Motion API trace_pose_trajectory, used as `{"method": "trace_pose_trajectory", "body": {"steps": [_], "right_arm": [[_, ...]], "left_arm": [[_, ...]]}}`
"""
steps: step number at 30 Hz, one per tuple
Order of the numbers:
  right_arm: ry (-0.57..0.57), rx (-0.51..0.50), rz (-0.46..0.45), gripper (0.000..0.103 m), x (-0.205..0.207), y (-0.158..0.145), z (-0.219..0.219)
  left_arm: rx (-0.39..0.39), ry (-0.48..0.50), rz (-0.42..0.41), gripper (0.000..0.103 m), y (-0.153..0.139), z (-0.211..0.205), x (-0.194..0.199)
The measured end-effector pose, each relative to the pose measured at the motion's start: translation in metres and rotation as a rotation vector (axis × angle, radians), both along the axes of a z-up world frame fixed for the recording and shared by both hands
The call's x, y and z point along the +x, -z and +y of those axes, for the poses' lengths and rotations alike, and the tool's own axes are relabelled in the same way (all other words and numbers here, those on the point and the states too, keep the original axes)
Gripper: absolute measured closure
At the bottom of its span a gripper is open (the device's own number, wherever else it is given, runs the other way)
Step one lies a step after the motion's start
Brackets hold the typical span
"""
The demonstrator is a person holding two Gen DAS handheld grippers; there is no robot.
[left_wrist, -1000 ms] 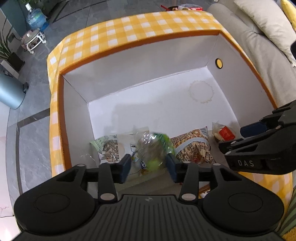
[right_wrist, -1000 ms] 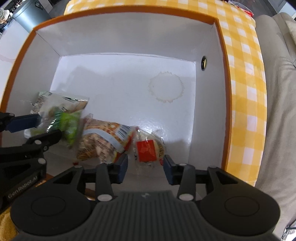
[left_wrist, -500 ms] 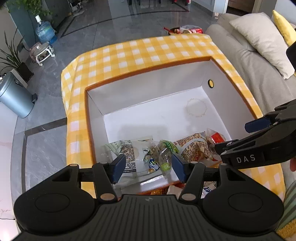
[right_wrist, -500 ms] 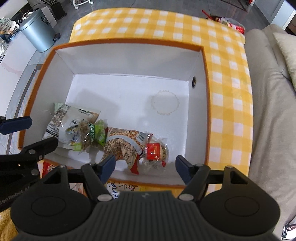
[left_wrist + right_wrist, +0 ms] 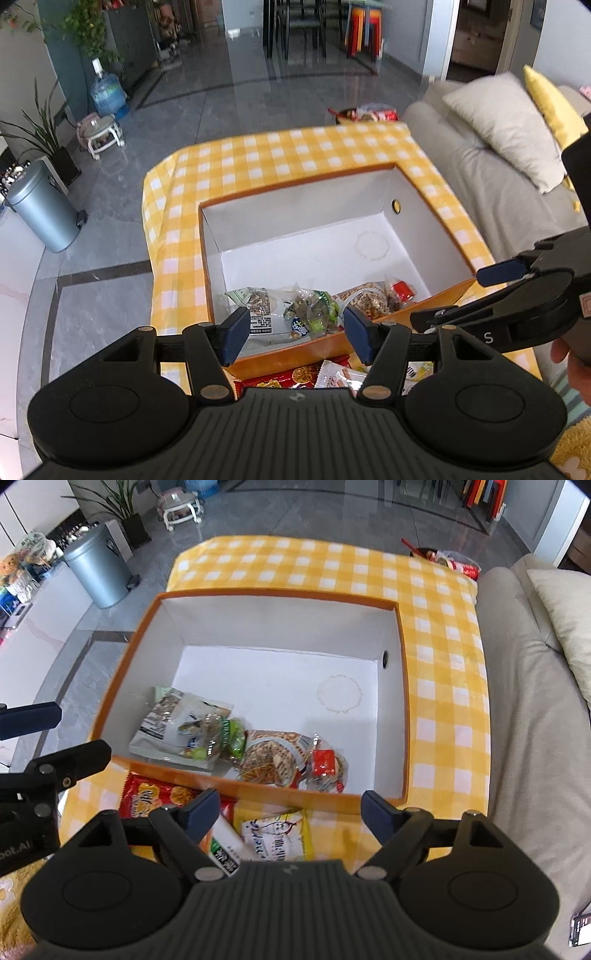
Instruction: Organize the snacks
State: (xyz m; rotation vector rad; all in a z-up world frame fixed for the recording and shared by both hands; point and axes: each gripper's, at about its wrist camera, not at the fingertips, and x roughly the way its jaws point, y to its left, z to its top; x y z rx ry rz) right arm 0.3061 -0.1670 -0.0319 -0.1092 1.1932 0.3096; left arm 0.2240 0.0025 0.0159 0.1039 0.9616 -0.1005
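My left gripper (image 5: 293,334) and right gripper (image 5: 290,810) both hang above the near edge of the box (image 5: 258,600), jaws opening, nothing between them. Four snacks lie in a row along the box's near wall: a white pack (image 5: 173,722) at left, a green pack (image 5: 218,738) partly on it, a tan pack (image 5: 271,757), and a small red pack (image 5: 325,762) at right. The far part of the box floor is bare.

More snacks wait on the checked cloth (image 5: 439,620) just outside the near wall: a red bag (image 5: 159,799) at left, a yellow bag (image 5: 275,836) and a white pack (image 5: 225,843) under my right gripper.

The next step, I judge, is to pick from this pile. I should keep the jaws wide, come down onto one bag only, and pinch it across its middle, not at a loose corner, since these packs are slippery and puffed. The yellow bag lies closest between my right fingers. Lifting it clear of the box wall before moving over should avoid catching the rim, and setting it behind the existing row would keep things tidy.
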Motion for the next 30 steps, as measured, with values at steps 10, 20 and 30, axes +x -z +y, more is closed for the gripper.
{"method": "trace_pose_trajectory", "body": {"steps": [10, 20, 30], "right_arm": [[0.029, 0.098, -0.113, 0.022, -0.055, -0.011, -0.011], [0.028, 0.236, -0.260, 0.022, -0.122, 0.006, -0.019], [-0.057, 0.143, -0.380, 0.022, -0.173, 0.053, -0.012]], "left_arm": [[-0.077, -0.032, -0.101, 0.032, -0.002, 0.013, -0.047], [-0.145, -0.076, -0.138, 0.032, 0.028, 0.023, -0.090], [-0.141, -0.116, 0.012, 0.032, 0.081, 0.028, -0.108]]}}
